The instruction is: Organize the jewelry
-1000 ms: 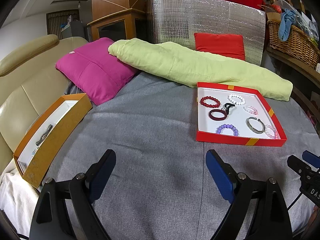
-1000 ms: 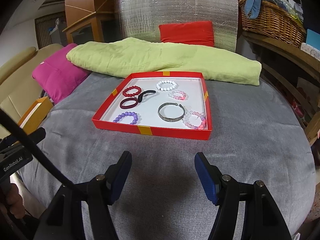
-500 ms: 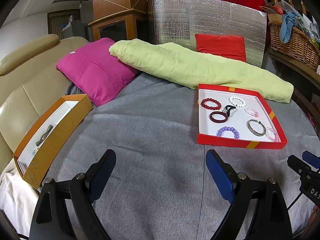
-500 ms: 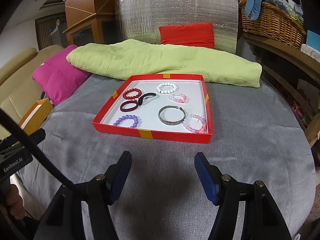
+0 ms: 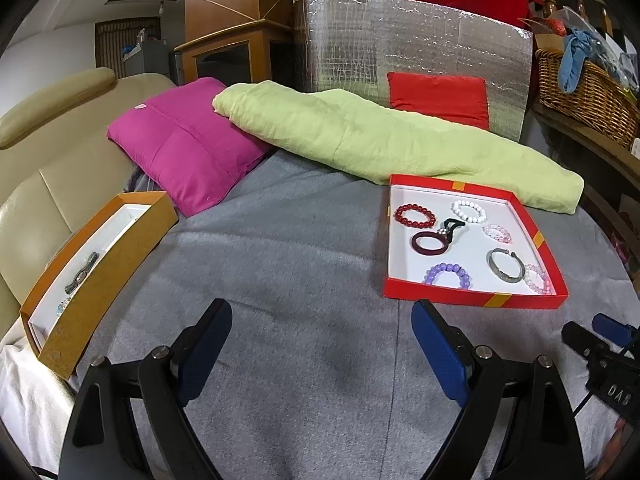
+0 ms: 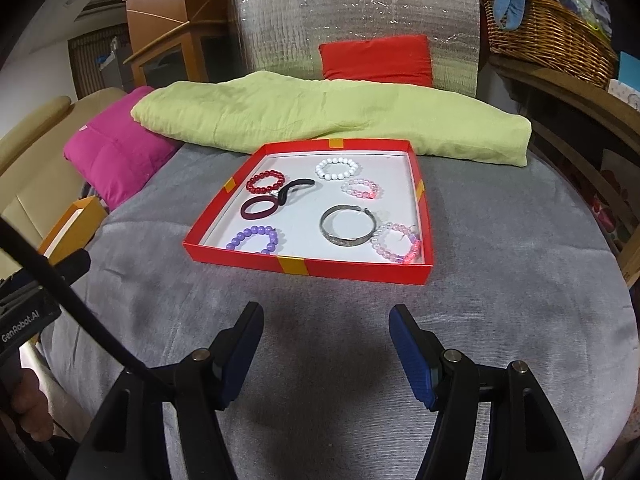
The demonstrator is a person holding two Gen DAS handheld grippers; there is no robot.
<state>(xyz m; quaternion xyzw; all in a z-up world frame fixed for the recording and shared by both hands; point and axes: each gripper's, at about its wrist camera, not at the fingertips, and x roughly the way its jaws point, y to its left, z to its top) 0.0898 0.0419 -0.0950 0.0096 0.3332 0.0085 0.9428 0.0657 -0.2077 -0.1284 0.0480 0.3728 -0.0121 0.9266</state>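
Note:
A red tray (image 6: pixel 352 270) (image 5: pixel 472 300) lies on the grey cover and holds several bracelets: a red bead one (image 6: pixel 265 182), a white one (image 6: pixel 337 168), a purple one (image 6: pixel 253 240), a metal bangle (image 6: pixel 349 230), pink ones (image 6: pixel 397 243) and a dark hair band (image 6: pixel 262 212). An orange box (image 5: pixel 104 276) at the left edge holds a dark clasp piece (image 5: pixel 82 273). My right gripper (image 6: pixel 326 344) hovers open just short of the tray's near wall, nothing between its blue pads. My left gripper (image 5: pixel 320 344) stands open over bare cover between box and tray.
A green rolled blanket (image 5: pixel 392 140) and a pink cushion (image 5: pixel 188 144) lie behind the tray, with a red cushion (image 6: pixel 376 58) against a silver panel. A wicker basket (image 6: pixel 548 36) sits on a shelf at right. A beige sofa (image 5: pixel 44 168) borders the left.
The right gripper has crept slightly closer to the red tray. The left gripper has stayed put; both stay open.

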